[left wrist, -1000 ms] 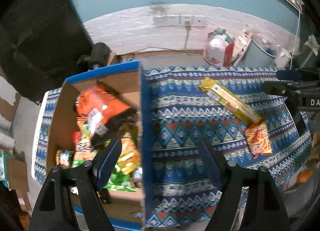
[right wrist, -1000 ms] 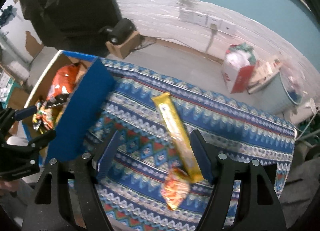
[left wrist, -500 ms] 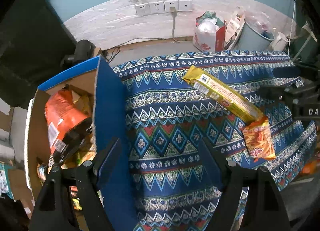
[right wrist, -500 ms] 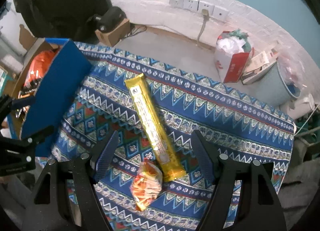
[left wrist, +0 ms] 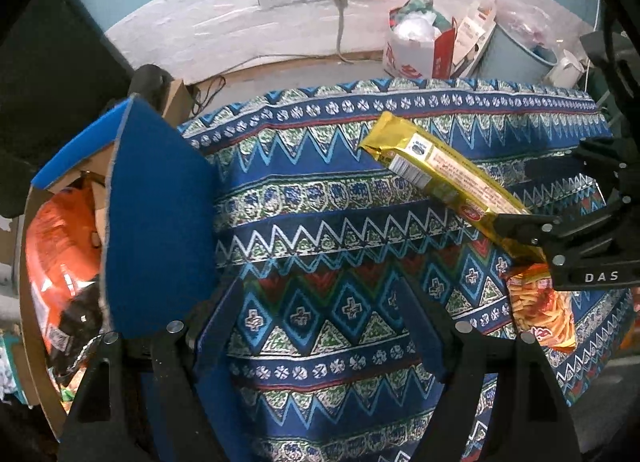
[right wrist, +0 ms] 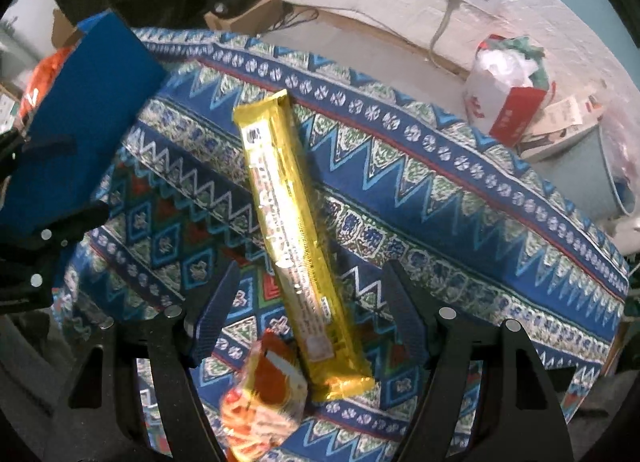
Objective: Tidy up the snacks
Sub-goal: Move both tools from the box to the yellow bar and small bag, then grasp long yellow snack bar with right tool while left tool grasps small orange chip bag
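Now the right gripper (right wrist: 308, 310) has closed in over the near end of the long yellow packet (right wrist: 292, 238), jaws wide and empty, with the small orange snack bag (right wrist: 264, 394) touching it. The left gripper (left wrist: 320, 322), also open and empty, has drifted right from the snack box (left wrist: 156, 217). Beyond the packet the patterned cloth (left wrist: 320, 197) lies clear up to its far edge.
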### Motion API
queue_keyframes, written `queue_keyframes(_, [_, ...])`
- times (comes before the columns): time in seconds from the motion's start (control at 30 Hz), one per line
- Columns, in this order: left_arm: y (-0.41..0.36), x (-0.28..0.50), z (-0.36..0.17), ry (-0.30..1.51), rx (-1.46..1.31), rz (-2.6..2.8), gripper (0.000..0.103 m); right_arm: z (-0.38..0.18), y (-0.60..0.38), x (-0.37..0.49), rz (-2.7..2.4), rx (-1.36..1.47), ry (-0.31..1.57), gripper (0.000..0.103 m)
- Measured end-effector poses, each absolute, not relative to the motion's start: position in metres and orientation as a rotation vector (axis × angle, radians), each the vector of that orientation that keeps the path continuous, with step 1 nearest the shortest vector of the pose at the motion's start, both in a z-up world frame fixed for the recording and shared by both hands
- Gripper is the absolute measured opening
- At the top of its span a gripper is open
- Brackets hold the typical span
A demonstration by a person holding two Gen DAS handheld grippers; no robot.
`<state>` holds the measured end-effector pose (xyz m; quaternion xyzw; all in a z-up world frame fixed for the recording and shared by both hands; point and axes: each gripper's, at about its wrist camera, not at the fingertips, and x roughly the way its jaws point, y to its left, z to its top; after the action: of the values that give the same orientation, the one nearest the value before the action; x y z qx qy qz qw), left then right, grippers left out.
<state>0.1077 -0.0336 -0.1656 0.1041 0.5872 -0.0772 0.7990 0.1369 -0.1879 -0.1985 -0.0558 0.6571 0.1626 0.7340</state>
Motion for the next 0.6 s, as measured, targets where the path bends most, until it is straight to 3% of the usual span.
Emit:
queue_keyframes(0.13, [-0.04, 0.112, -0.17, 1.272, 0.236, -0.173, 0.08, -0.211, -0.187, 0.142, 0.375, -0.127, 1.459, 0.073])
queue_keyframes(0.2, [-0.043, 0.113, -0.173, 1.28, 0.238, -0.181, 0.08, -0.215, -0.185, 0.143, 0.392, -0.13, 1.466, 0.066])
queue_keyframes(0.37, [-0.046, 0.115, -0.179, 1.297, 0.242, -0.183, 0.08, -0.227, -0.181, 0.14, 0.417, -0.145, 1.497, 0.036])
queue_keyframes(0.6, [-0.061, 0.113, -0.176, 1.312, 0.213, -0.213, 0.08, -0.216, -0.195, 0.128, 0.368, -0.152, 1.468, 0.027])
